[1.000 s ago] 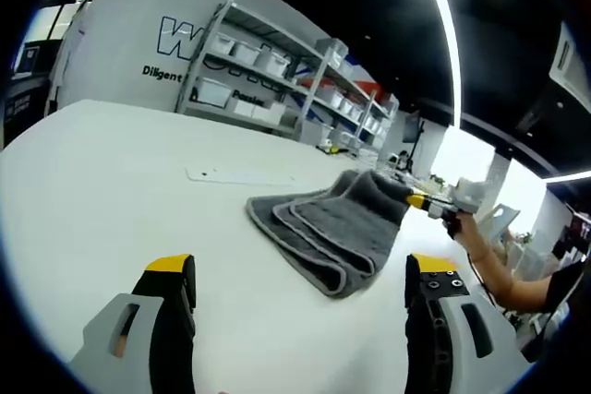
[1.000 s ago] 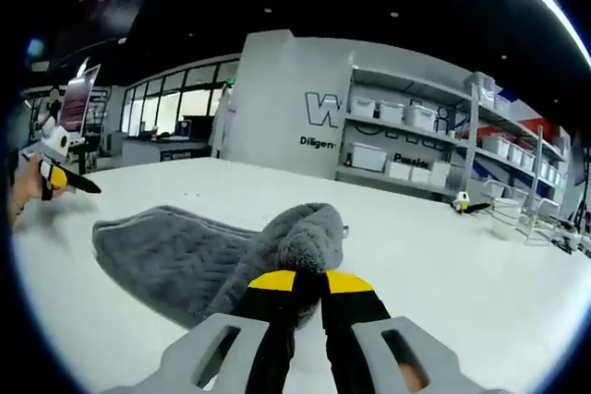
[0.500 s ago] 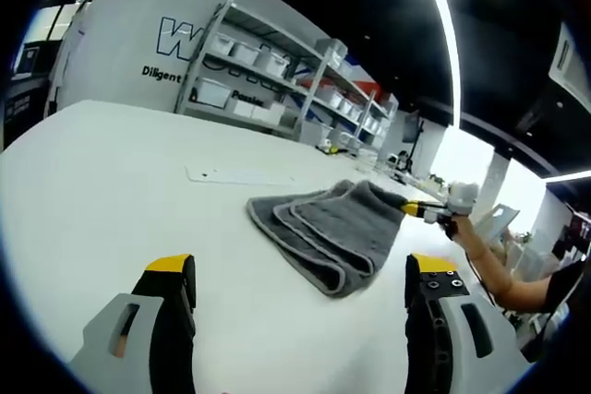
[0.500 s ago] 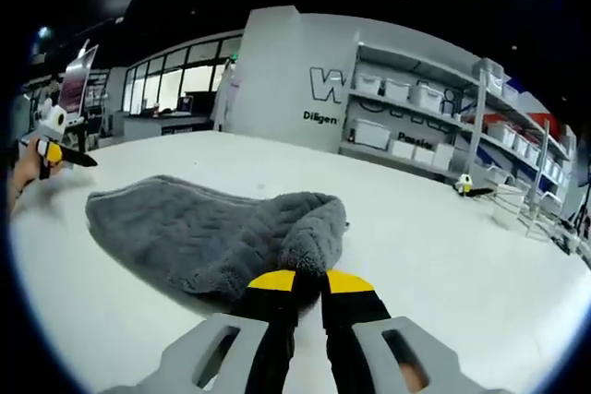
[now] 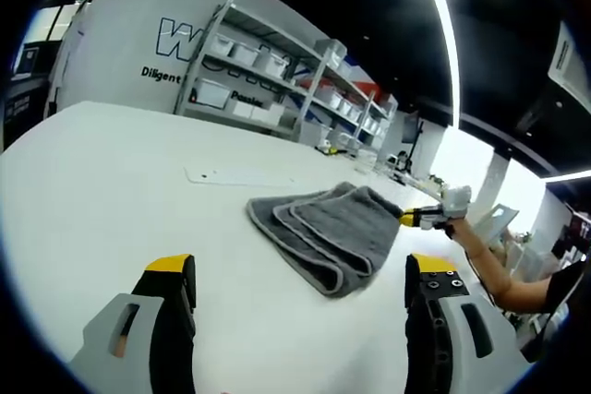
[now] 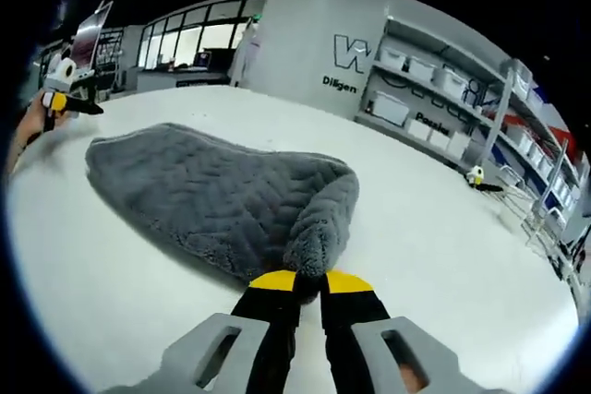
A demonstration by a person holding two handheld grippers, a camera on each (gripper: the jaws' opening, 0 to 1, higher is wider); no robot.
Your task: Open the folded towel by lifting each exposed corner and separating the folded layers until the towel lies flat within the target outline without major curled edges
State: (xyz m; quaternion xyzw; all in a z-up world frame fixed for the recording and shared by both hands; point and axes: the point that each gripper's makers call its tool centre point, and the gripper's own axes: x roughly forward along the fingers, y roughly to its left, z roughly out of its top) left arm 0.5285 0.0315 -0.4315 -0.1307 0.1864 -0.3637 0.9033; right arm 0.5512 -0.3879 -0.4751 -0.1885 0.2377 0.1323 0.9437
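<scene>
Two grippers are in my hands, and they stand in opposite states. My right gripper (image 6: 310, 281) has its yellow-tipped jaws pressed together on a corner of the grey towel (image 6: 222, 202), the pinched fabric rising in a small peak just above the tips in the right gripper view. From that corner the towel spreads away across the white table (image 6: 443, 256) as a broad quilted sheet with a rounded far end. My left gripper (image 5: 300, 283) hangs above the table with its jaws spread wide and nothing between them. In the left gripper view the towel (image 5: 328, 232) lies ahead of those jaws, well apart from them, folded so that several thick rolled edges run side by side along its near side. At its far corner the right gripper (image 5: 420, 219) shows small, yellow tips at the cloth, with my hand (image 5: 462, 228) and forearm behind it. In the right gripper view the left gripper (image 6: 63, 99) appears at the far left edge, clear of the towel. A thin flat white piece (image 5: 231, 175) lies on the table beyond the towel in the left gripper view; I cannot tell what it is. Metal shelving with white bins (image 5: 277, 71) stands along the grey wall behind the table.
</scene>
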